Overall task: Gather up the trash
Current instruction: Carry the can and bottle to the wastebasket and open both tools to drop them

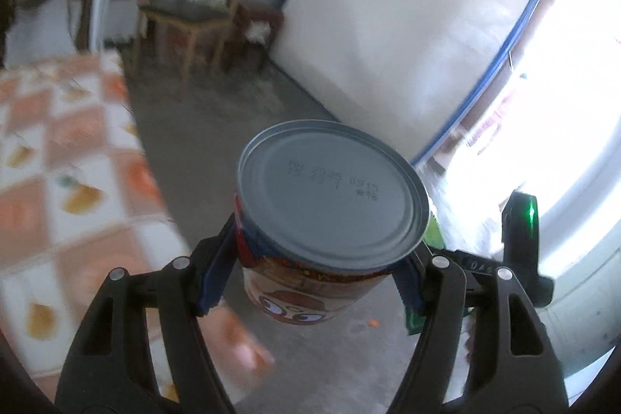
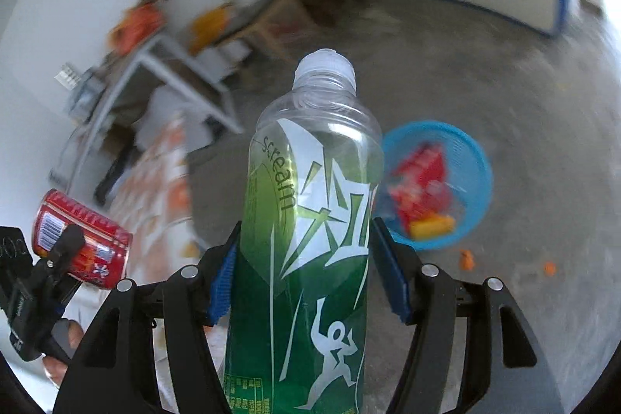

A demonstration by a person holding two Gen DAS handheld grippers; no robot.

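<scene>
My left gripper [image 1: 316,266] is shut on a red drink can [image 1: 330,208], grey end toward the camera, held in the air over the floor. The can also shows in the right wrist view [image 2: 83,239] at the far left, in the left gripper. My right gripper [image 2: 308,262] is shut on a clear plastic bottle with a green label [image 2: 310,220], cap pointing away. A blue basket [image 2: 471,181] on the floor to the right of the bottle holds red and yellow wrappers [image 2: 423,193].
A table with an orange-and-white checked cloth [image 1: 66,189] stands to the left. Wooden chairs [image 1: 190,22] and a grey table [image 2: 167,64] stand at the back wall. A white mattress with blue edging [image 1: 407,26] leans there. Orange scraps [image 2: 467,258] lie on the concrete floor.
</scene>
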